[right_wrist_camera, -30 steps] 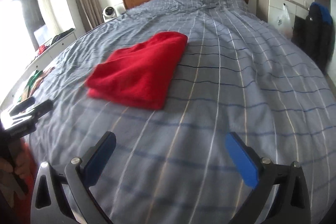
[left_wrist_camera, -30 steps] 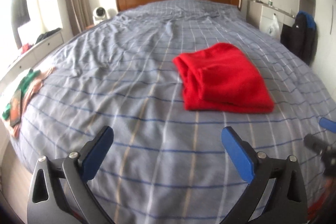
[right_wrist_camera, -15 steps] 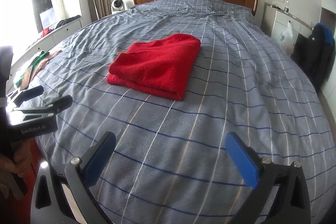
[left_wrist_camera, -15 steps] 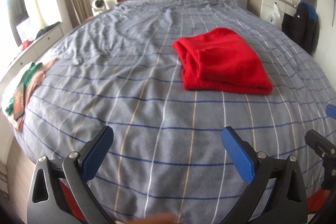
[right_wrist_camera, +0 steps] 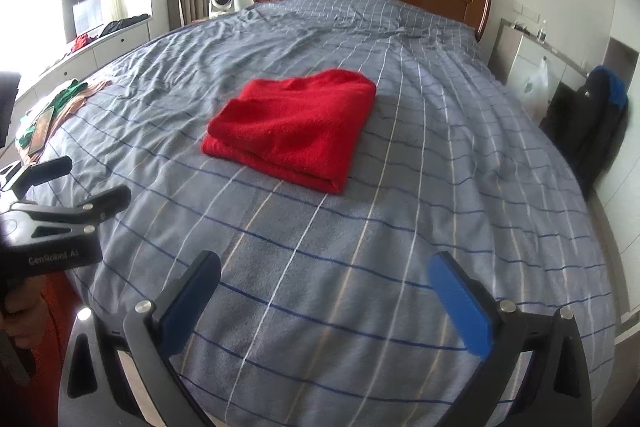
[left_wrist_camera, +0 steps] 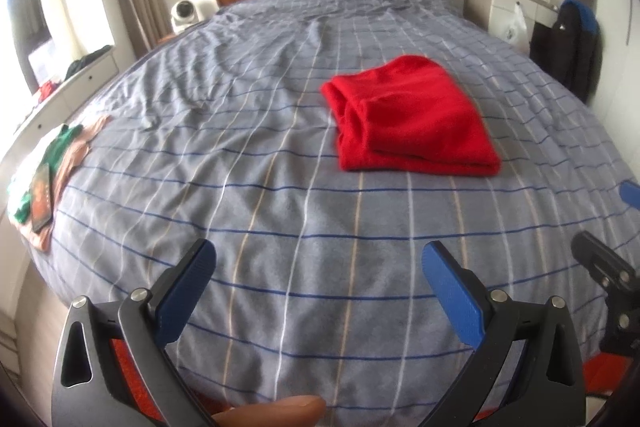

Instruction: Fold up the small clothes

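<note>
Red garment (left_wrist_camera: 412, 123) lies folded mid-bed (left_wrist_camera: 248, 155), well apart from both tools. I hold L tool (left_wrist_camera: 318, 269) spread, empty, over foot of bed; garment ahead & to its right. R tool (right_wrist_camera: 326, 283) spread too, empty; garment ahead, slightly left. Long axis runs roughly toward headboard. Neither clearly nearer; I judge fold done.

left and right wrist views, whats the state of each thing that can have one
red garment: folded, flat on the bed, not held
left tool: open, empty, above the bed's near edge
right tool: open, empty
blanket: spread, wrinkled
green and peach clothes: unfolded pile at the bed's left edge
</note>
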The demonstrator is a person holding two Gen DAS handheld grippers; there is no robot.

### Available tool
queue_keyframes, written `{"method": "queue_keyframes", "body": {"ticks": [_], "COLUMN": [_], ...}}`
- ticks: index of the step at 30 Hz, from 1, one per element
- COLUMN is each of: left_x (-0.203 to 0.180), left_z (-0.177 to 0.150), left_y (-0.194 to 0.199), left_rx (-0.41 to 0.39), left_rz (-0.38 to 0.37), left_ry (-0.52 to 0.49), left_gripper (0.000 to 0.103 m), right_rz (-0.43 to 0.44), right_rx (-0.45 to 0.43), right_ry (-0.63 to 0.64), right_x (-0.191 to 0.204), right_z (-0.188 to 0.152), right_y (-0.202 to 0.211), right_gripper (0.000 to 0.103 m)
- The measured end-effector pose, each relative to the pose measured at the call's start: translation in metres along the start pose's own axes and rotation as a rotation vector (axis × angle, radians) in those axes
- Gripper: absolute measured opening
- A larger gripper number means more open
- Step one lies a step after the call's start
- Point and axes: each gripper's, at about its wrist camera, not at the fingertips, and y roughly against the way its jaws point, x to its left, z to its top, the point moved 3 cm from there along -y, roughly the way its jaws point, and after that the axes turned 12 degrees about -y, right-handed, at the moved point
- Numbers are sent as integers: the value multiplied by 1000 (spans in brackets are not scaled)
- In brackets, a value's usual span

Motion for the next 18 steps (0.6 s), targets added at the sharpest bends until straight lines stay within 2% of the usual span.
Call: {"method": "queue_keyframes", "body": {"ticks": [3,6,11,18], "left_x": [0,2,7,19], "left_z": [3,5,8,12], "left_y": [8,12,18,32], "left_rx": [-3,-3,32,38], "left_rz": [-26,-29,-46,-30], "left_ry": [-3,-9,1,26], "left_gripper": [103,103,103,103], "right_rz": [-15,-23,61,61], "right_rx": [-22,2,59,13], "right_ry": [-2,-2,-79,-83], "right_x": [0,2,0,6], "right_z": [5,8,13,26], "right_y": [7,8,12,33], "right_gripper": [103,103,103,103]}}
